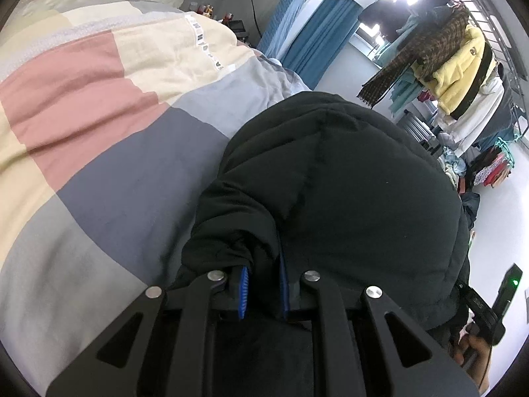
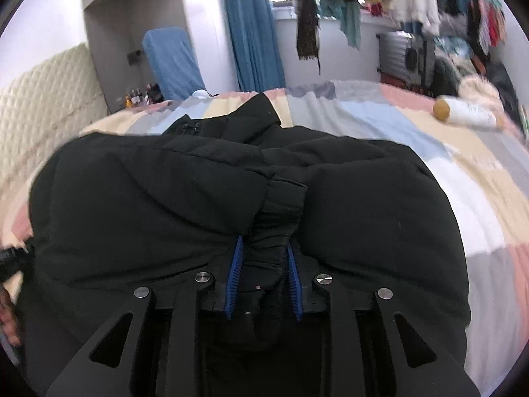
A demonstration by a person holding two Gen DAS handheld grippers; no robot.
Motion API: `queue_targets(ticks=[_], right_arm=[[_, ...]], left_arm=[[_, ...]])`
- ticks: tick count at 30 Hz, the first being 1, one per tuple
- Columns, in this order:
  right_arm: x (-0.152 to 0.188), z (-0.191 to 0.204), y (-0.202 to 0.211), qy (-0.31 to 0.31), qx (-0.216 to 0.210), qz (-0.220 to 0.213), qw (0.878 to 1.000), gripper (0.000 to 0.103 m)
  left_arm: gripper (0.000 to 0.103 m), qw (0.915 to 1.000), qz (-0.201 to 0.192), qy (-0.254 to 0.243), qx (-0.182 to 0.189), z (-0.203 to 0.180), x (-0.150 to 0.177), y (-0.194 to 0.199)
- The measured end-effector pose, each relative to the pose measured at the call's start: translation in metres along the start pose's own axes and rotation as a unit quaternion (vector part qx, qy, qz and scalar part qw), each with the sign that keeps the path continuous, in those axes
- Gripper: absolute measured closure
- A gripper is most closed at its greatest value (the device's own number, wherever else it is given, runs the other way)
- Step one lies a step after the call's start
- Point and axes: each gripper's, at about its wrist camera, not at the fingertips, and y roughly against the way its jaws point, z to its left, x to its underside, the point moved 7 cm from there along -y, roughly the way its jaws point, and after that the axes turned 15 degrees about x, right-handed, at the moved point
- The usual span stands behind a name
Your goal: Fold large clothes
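Observation:
A large black padded jacket (image 1: 347, 178) lies bunched on a bed with a patchwork cover (image 1: 99, 106). My left gripper (image 1: 263, 289) is shut on a fold of the jacket's edge, with black fabric pinched between its blue pads (image 1: 243, 292). In the right wrist view the jacket (image 2: 165, 205) fills the foreground, its collar pointing away. My right gripper (image 2: 263, 276) is shut on a gathered cuff or hem of the jacket between its blue pads (image 2: 233, 279). The fingertips of both grippers are buried in the fabric.
A white bottle with a tan cap (image 2: 466, 114) lies on the bed at the far right. A rack of hanging clothes (image 1: 456, 66) stands beyond the bed. A blue curtain (image 2: 254, 39) and a quilted headboard (image 2: 39, 106) are behind. A hand holds the other gripper (image 1: 479, 311).

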Motion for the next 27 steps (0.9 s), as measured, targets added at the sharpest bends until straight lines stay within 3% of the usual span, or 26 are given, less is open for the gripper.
queue_targets(ticks=[4,6,7,8,10,12,15,17,20,23,25,27], right_arm=[[0.011,-0.017,0.041,0.005,-0.013,-0.017,1.0,0.063],[0.017,-0.026,0.061,0.024,-0.002,-0.032,0.999,0.045],[0.02,-0.031,0.067,0.029,0.006,-0.038,0.999,0.031],[0.025,-0.041,0.075,0.033,0.021,-0.048,0.998,0.027],[0.034,-0.061,0.078,0.022,0.039,-0.045,0.998,0.027],[0.044,-0.08,0.072,0.011,0.063,-0.029,0.998,0.025],[0.066,-0.104,0.051,0.0,0.092,0.021,0.996,0.022],[0.076,-0.112,0.04,-0.002,0.107,0.041,0.993,0.021],[0.084,-0.109,0.026,0.021,0.12,0.053,0.991,0.022],[0.076,-0.095,0.023,0.058,0.133,0.017,0.989,0.022],[0.064,-0.089,0.024,0.066,0.148,-0.016,0.987,0.022],[0.048,-0.086,0.024,0.054,0.155,-0.04,0.986,0.022]], left_arm=[[0.086,0.9996,0.0,0.021,0.019,0.002,0.001,0.005],[0.083,0.9992,0.0,0.031,0.024,0.001,0.002,0.007],[0.083,0.999,0.0,0.034,0.028,0.002,0.002,0.008],[0.08,0.9989,-0.001,0.036,0.031,0.001,0.003,0.009],[0.067,0.9985,0.004,0.041,0.036,0.001,0.004,0.011],[0.048,0.9972,0.015,0.055,0.049,0.0,0.008,0.009],[0.03,0.9966,0.017,0.055,0.059,-0.007,0.011,0.011],[0.027,0.9959,0.014,0.058,0.068,-0.01,0.012,0.009],[0.027,0.9956,0.011,0.065,0.067,-0.007,0.012,0.006],[0.029,0.9957,0.011,0.067,0.063,-0.005,0.012,0.003],[0.038,0.996,0.006,0.068,0.058,-0.004,0.009,0.003],[0.06,0.9969,-0.001,0.06,0.05,-0.004,0.005,0.005]])
